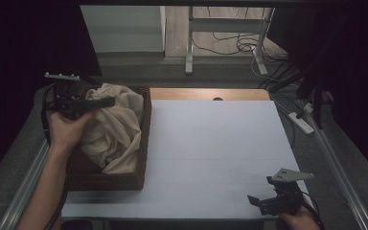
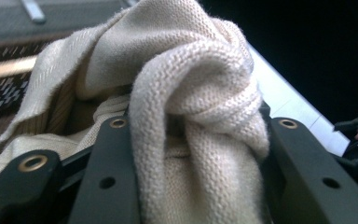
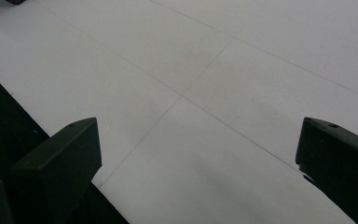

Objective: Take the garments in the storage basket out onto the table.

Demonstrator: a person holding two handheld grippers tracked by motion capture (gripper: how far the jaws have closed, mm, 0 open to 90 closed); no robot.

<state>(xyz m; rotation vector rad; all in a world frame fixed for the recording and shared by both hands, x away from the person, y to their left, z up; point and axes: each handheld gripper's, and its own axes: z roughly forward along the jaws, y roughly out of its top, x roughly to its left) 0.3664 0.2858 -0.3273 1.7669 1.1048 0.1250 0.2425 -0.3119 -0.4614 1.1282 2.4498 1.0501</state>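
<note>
A: What is the left gripper (image 2: 200, 154) doing?

B: Its two black jaws are pinched on a bunched fold of cream knitted cloth (image 2: 200, 84). In the left gripper view the knit fills the gap between them and bulges above the tips.

A: And from above?

B: The left gripper (image 1: 106, 102) reaches over the near-left part of a dark woven basket (image 1: 145, 139), held by the left hand (image 1: 67, 130). The cloth (image 1: 117, 129) lies heaped inside the basket, which sits at the left edge of the white surface (image 1: 211, 153).

A: The right one?

B: The right gripper (image 3: 198, 163) has its jaws spread wide apart, with nothing between them; bare white surface (image 3: 223, 70) with thin seam lines lies beneath. In the high view the right gripper (image 1: 256, 201) hovers at the near-right corner, well apart from the basket.

A: Any brand, label or writing?

B: None that I can read on the cloth, the basket or the grippers.
</note>
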